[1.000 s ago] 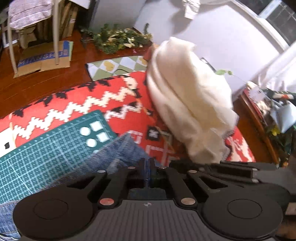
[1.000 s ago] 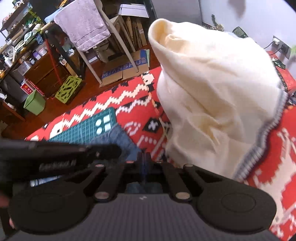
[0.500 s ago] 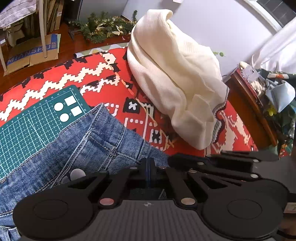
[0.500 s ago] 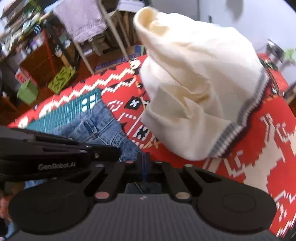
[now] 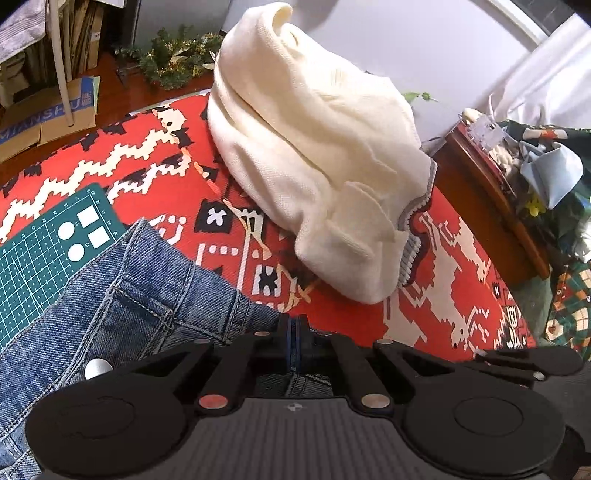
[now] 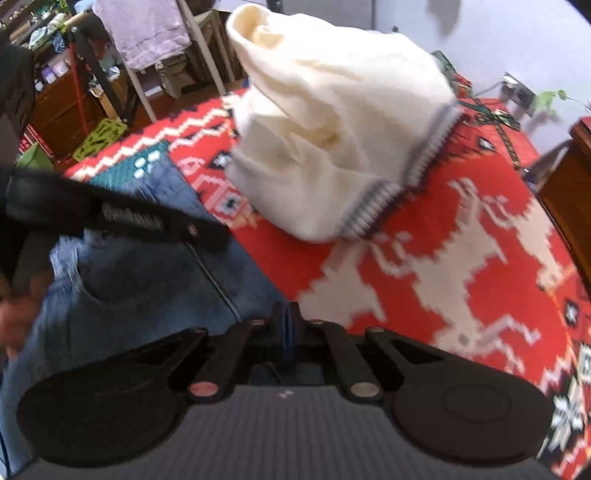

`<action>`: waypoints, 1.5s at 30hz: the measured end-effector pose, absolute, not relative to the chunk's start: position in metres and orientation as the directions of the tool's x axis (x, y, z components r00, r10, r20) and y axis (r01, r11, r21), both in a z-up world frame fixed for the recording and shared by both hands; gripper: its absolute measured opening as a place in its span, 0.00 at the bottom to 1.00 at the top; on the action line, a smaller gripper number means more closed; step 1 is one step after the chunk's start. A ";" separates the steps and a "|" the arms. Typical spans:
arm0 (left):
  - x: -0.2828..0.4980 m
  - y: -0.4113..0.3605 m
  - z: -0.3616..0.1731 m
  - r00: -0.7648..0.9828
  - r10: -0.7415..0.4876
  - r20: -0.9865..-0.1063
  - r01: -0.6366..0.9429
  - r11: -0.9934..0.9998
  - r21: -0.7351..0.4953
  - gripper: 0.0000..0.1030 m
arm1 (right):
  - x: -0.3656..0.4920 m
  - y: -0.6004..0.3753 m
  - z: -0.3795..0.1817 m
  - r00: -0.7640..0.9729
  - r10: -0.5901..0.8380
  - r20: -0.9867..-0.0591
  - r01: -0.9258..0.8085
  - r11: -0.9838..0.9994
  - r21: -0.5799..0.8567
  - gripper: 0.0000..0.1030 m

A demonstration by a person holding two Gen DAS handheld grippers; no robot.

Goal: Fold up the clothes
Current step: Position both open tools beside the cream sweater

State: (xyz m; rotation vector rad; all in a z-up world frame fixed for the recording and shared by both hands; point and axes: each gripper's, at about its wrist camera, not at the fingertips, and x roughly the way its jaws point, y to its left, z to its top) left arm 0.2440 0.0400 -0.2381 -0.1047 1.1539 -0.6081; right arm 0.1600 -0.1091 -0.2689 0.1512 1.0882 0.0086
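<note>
Left wrist view: the left tongs (image 5: 294, 341) sit at six o'clock with their two fingers pressed together on a fold of the blue jeans (image 5: 122, 306), pinching the denim right at the fingertips. The jeans spread from there toward eight and nine o'clock, a metal button (image 5: 98, 368) showing near the tool's body, and their upper edge overlaps a green cutting mat (image 5: 44, 240) at nine o'clock. Both lie on a red patterned cloth (image 5: 436, 280) that covers the surface. A cream sweater (image 5: 314, 147) with a grey ribbed hem stands heaped at twelve to one o'clock, apart from the jeans, with red cloth showing between them. At four o'clock the dark edge of the other tool juts in from the right. Right wrist view: the right tongs (image 6: 289, 334) are likewise closed tight, fingers together at six o'clock on the jeans (image 6: 155, 280), which fill the lower left of this blurred frame. The left tool's long black body (image 6: 122, 218) crosses at nine to ten o'clock, tilted down toward the centre, and a blurred hand (image 6: 16, 317) grips it at eight o'clock. So the two tools are held side by side, close together, each angled down over the same end of the jeans. The sweater (image 6: 332, 147) rises at twelve o'clock, and a towel (image 6: 144, 33) hangs over a rack at eleven o'clock.
</note>
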 end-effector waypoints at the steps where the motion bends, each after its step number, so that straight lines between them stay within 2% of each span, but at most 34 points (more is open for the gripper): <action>1: 0.244 0.040 -0.238 0.264 -0.501 -0.824 0.394 0.836 -0.382 0.02 | 0.152 -0.113 -0.268 0.458 0.069 -0.886 0.068 0.991 0.112 0.00; 5: 0.245 0.037 -0.237 0.261 -0.494 -0.829 0.405 0.836 -0.370 0.02 | 0.123 -0.138 -0.264 0.428 0.026 -0.904 0.098 0.992 0.075 0.00; 10: 0.243 0.033 -0.231 0.261 -0.492 -0.831 0.418 0.833 -0.362 0.02 | 0.087 -0.169 -0.258 0.403 -0.014 -0.915 0.173 0.983 0.061 0.10; 13: 0.235 0.030 -0.224 0.259 -0.498 -0.827 0.429 0.827 -0.364 0.02 | 0.072 -0.182 -0.251 0.402 -0.025 -0.915 0.218 0.973 0.069 0.10; 21: 0.191 0.014 -0.218 0.192 -0.506 -0.841 0.480 0.796 -0.370 0.02 | 0.058 -0.198 -0.250 0.431 0.083 -0.899 0.280 0.934 0.220 0.11; 26: 0.176 0.000 -0.230 0.175 -0.473 -0.863 0.511 0.793 -0.331 0.02 | 0.058 -0.199 -0.256 0.415 0.103 -0.904 0.262 0.938 0.227 0.22; 27: 0.175 -0.002 -0.233 0.175 -0.472 -0.864 0.509 0.795 -0.331 0.02 | 0.059 -0.199 -0.257 0.417 0.106 -0.903 0.248 0.942 0.226 0.22; 28: 0.175 -0.002 -0.234 0.178 -0.476 -0.861 0.501 0.797 -0.338 0.02 | 0.059 -0.198 -0.257 0.418 0.110 -0.902 0.234 0.946 0.224 0.18; 29: 0.176 -0.002 -0.235 0.181 -0.481 -0.858 0.493 0.799 -0.345 0.02 | 0.061 -0.197 -0.258 0.412 0.116 -0.904 0.213 0.952 0.219 0.08; 31: 0.177 -0.002 -0.237 0.179 -0.491 -0.853 0.468 0.805 -0.364 0.02 | 0.062 -0.194 -0.257 0.404 0.117 -0.907 0.191 0.959 0.208 0.04; 36: 0.174 -0.008 -0.236 0.177 -0.501 -0.847 0.453 0.806 -0.382 0.02 | 0.060 -0.197 -0.251 0.402 0.102 -0.910 0.210 0.957 0.200 0.03; 41: 0.173 -0.010 -0.234 0.166 -0.503 -0.848 0.430 0.811 -0.397 0.02 | 0.061 -0.197 -0.256 0.395 0.086 -0.915 0.233 0.954 0.190 0.06; 45: 0.172 -0.009 -0.228 0.181 -0.511 -0.840 0.431 0.809 -0.399 0.02 | 0.062 -0.195 -0.250 0.377 -0.012 -0.926 0.271 0.958 0.098 0.06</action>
